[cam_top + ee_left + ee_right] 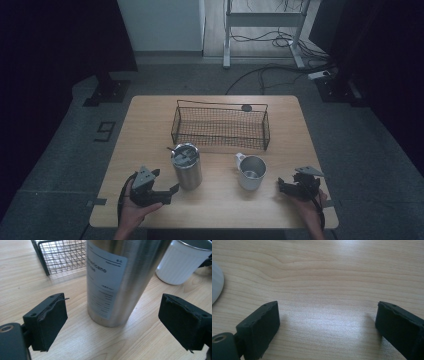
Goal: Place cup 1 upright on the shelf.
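Steel tumbler (117,280) stands upright on the wooden counter (150,135), in front of the wire basket (220,125) and beside the white mug (251,172). Left tool (159,191), jaws spread wide and empty, faces it, likely an approach; next, advance and close. Right tool (292,186) rests spread, empty.

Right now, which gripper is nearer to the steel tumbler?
Left. The left gripper sits open just beside the steel tumbler, jaws facing it. The right gripper is open at the far side of the white mug, well away from the tumbler.
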A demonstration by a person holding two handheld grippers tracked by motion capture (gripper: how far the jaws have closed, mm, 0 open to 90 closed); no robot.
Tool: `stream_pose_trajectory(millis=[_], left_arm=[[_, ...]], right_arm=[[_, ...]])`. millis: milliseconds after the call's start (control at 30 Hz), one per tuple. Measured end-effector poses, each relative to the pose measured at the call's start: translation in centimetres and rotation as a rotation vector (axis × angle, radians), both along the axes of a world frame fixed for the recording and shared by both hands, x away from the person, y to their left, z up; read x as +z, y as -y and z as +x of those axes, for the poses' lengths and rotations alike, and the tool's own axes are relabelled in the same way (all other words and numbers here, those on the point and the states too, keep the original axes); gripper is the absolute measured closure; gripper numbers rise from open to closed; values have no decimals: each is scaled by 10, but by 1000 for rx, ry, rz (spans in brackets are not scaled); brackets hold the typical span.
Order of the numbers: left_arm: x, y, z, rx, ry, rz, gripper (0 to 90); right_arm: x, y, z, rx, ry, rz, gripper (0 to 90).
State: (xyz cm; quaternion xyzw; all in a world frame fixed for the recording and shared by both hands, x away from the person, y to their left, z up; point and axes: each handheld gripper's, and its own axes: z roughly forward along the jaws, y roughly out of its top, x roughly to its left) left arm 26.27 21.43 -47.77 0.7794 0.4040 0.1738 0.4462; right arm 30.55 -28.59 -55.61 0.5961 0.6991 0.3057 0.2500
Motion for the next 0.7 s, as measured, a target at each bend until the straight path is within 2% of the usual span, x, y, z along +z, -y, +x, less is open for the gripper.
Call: stream_pose_trajectory(millis=[467, 700], left_arm=[[0, 16, 10, 1, -7, -1, 80], [0, 21, 14, -15, 8, -13, 66]], right_arm=[[0, 0, 0, 6, 3, -1, 59], [0, 0, 0, 5, 2, 0, 60]])
